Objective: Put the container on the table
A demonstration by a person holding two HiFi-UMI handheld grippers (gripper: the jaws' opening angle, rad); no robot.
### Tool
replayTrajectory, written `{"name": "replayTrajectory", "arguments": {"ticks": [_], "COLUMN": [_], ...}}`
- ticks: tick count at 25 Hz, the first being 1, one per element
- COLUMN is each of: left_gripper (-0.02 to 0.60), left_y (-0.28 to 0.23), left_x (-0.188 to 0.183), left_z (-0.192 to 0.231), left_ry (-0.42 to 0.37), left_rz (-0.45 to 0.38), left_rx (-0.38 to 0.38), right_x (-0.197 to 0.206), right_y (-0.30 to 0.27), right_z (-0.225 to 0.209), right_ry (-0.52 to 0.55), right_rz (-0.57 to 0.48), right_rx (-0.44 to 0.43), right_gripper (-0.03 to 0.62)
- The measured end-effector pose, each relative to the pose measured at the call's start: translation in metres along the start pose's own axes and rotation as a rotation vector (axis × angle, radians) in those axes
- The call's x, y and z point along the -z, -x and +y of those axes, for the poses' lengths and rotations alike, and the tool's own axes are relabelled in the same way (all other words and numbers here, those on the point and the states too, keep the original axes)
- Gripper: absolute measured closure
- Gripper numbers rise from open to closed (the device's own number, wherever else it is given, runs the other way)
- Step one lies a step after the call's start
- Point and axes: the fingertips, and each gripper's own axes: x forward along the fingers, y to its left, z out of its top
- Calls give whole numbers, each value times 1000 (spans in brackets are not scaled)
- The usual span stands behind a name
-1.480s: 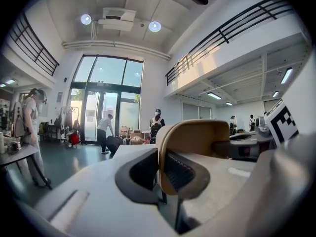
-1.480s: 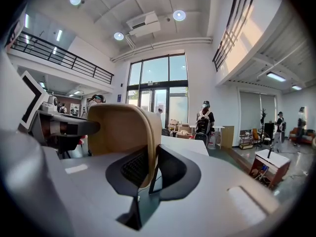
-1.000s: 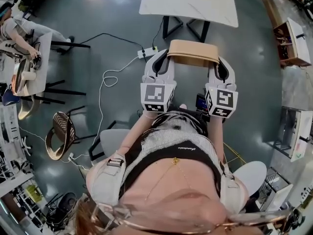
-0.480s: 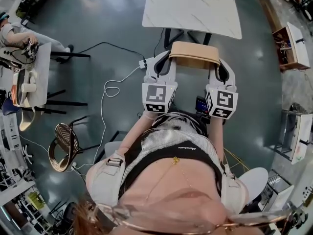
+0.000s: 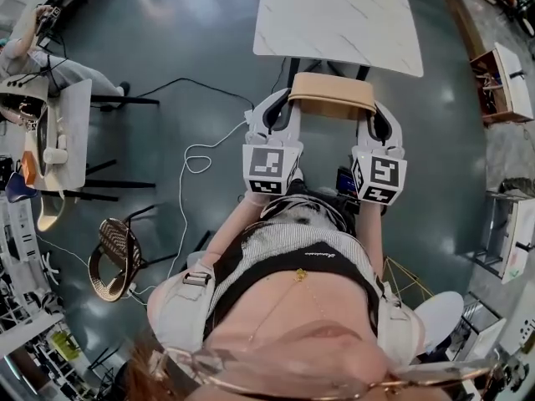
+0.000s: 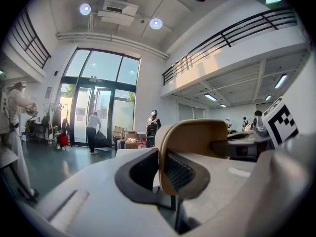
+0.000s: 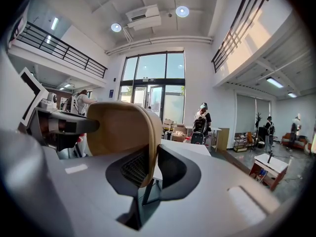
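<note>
A tan, shallow container point(image 5: 331, 93) hangs in the air between my two grippers, just short of the near edge of the white marble table point(image 5: 338, 15). My left gripper point(image 5: 280, 111) is shut on its left wall. In the left gripper view the container wall point(image 6: 197, 137) sits pinched between the dark pads of the left gripper point(image 6: 160, 169). My right gripper point(image 5: 378, 124) is shut on the right wall. The right gripper view shows the container's wall point(image 7: 123, 127) clamped in the right gripper point(image 7: 153, 169). The table's dark legs show under the container.
A white cable point(image 5: 188, 161) with a power strip runs over the dark floor to the left of me. A wicker chair point(image 5: 113, 257) stands at lower left, a desk with a seated person point(image 5: 50, 65) at far left. Wooden shelving point(image 5: 501, 86) is at the right.
Both grippers have carried the container forward toward the marble table, which now sits closer and larger at the top of the head view. The grip on both walls is unchanged.
</note>
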Motion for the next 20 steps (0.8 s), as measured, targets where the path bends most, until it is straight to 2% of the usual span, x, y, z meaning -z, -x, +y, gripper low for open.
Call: {"name": "replayTrajectory", "arguments": {"ticks": [7,13,20], "left_gripper": [551,552,552], "left_y": [-3,-18,-47], "left_x": [1,1,-3], "left_z": [16,16,20], "left_ry": [11,12,4], "left_rz": [6,5,21], "left_rx": [14,27,-9], "right_x": [-2,-2,-4], "right_y": [-10,-20,-49], "right_z": [11,2,-17], "right_ry": [14,29,11], "right_rz": [13,25,33], "right_rx": [11,21,-8], "right_gripper": [531,530,531]}}
